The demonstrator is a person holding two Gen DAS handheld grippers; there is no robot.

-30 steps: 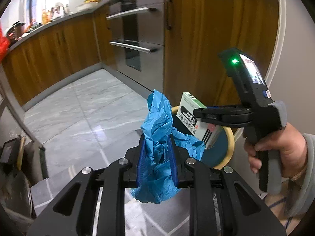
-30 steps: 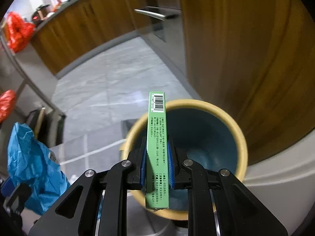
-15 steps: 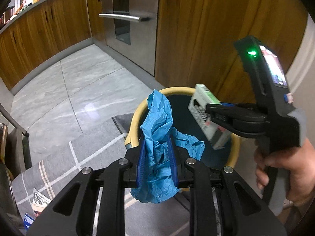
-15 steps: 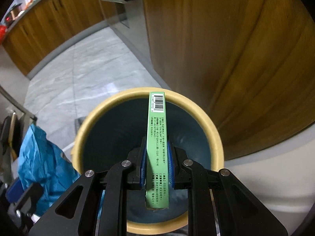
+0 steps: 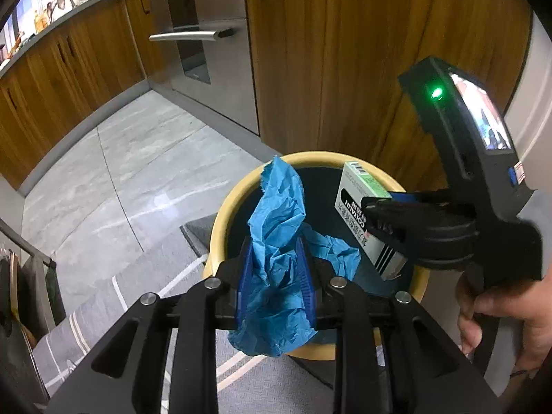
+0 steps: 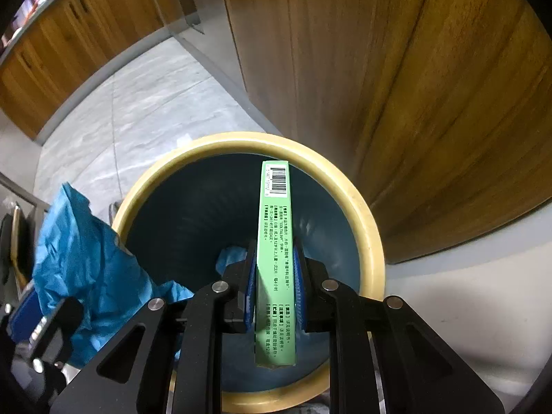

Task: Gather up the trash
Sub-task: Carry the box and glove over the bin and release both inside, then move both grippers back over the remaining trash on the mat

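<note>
While over yellow-rimmed bin (image 6: 365,220) — left fingers (image 5: 246,269) clamp crumpled blue paper (image 5: 276,241), right fingers (image 6: 299,276) clamp green box (image 6: 275,241).

One bin (image 6: 371,238), one green box (image 6: 275,241), one blue crumpled sheet (image 5: 276,241), two tongs (image 5: 275,276) (image 6: 275,296).

Both wrist views look steeply down, close above one bin (image 5: 220,217) (image 6: 365,214).

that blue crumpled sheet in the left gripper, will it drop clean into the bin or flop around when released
The blue crumpled sheet looks thin and creased, drooping below the left hand-held gripper, so probably floppy and light. It may flutter rather than fall straight. One loose end hangs near the bin rim, so it could snag there.
</note>
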